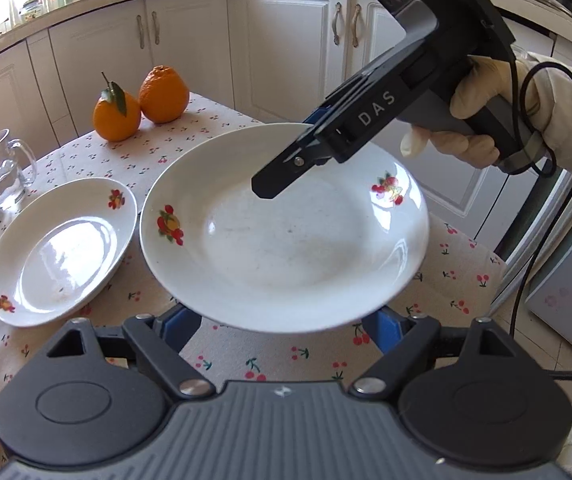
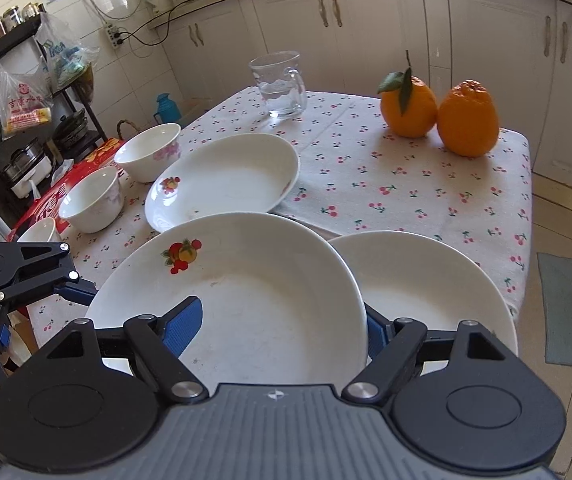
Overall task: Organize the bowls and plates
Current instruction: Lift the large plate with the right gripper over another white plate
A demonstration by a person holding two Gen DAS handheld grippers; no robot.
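The right gripper (image 2: pixel 282 328) clamps the near rim of a lifted plate (image 2: pixel 254 292); the left gripper (image 1: pixel 282 324) sits at its opposite rim, its grip impossible to tell. Beyond, two plates (image 2: pixel 226 176) and three bowls (image 2: pixel 92 200) lie unstacked on the counter (image 2: pixel 405 184), so most sorting remains, I judge.

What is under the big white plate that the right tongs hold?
Under the lifted white fruit-print plate, the cherry-print tablecloth shows, and a second plain white plate lies partly beneath its right edge. The area directly under its centre is covered.
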